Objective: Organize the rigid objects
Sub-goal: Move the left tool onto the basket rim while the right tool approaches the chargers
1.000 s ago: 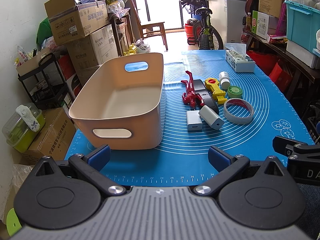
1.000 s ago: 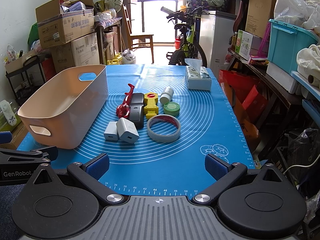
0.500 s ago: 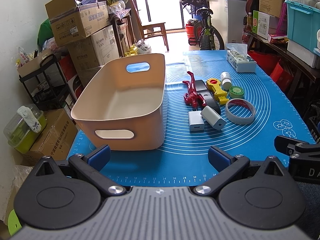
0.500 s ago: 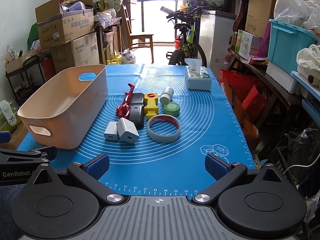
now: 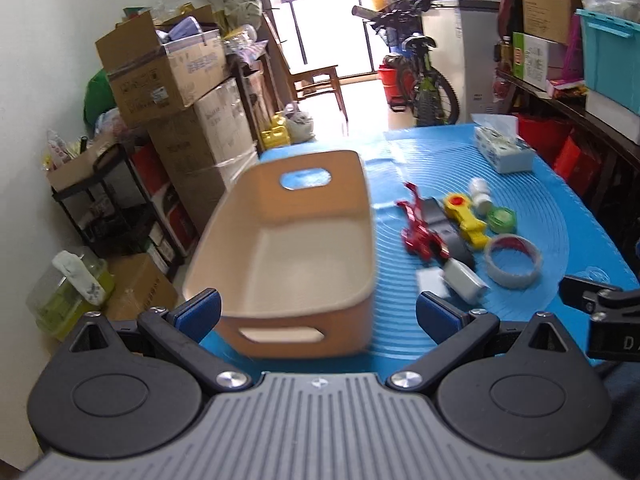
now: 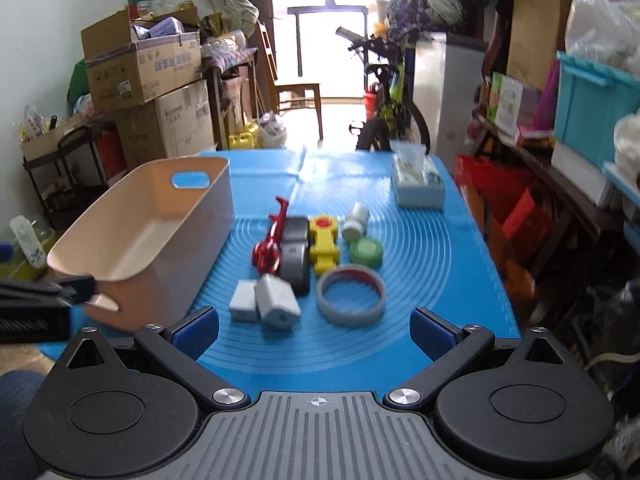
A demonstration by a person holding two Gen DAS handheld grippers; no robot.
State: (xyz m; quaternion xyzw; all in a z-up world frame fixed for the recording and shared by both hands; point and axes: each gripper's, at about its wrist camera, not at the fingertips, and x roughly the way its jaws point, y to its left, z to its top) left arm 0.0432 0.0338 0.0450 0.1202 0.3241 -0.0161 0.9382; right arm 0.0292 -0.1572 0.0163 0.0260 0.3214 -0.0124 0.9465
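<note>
Underneath everything, a blue mat [image 6: 420, 264] covers the table, and on its left side stands a beige bin [image 6: 160, 236] with a handle slot in each end wall, nothing visible inside it. Right of the bin, near the mat's far edge and well apart from the rest, sits a tissue box [image 6: 418, 186]. Both views are blurred. Between bin and tissue box lies the cluster of small things: a grey tape ring [image 6: 351, 296] lying flat nearest the right gripper, a black oblong case [image 6: 297, 256] touching a red clamp [image 6: 269, 246] on its left and a yellow tool [image 6: 325, 246] with a red disc on its right, then two white chargers [image 6: 276, 300] side by side, touching each other just in front of the case, a green round tin [image 6: 366, 251] just beyond the ring, and a small white bottle [image 6: 355, 222] on its side behind the tin. Left gripper [image 5: 318, 314] hovers in front of the bin's near end, jaws spread wide, nothing between the blue pads [image 5: 200, 312]. Right gripper [image 6: 314, 332] hangs before the chargers and ring, jaws likewise spread, holding nothing
</note>
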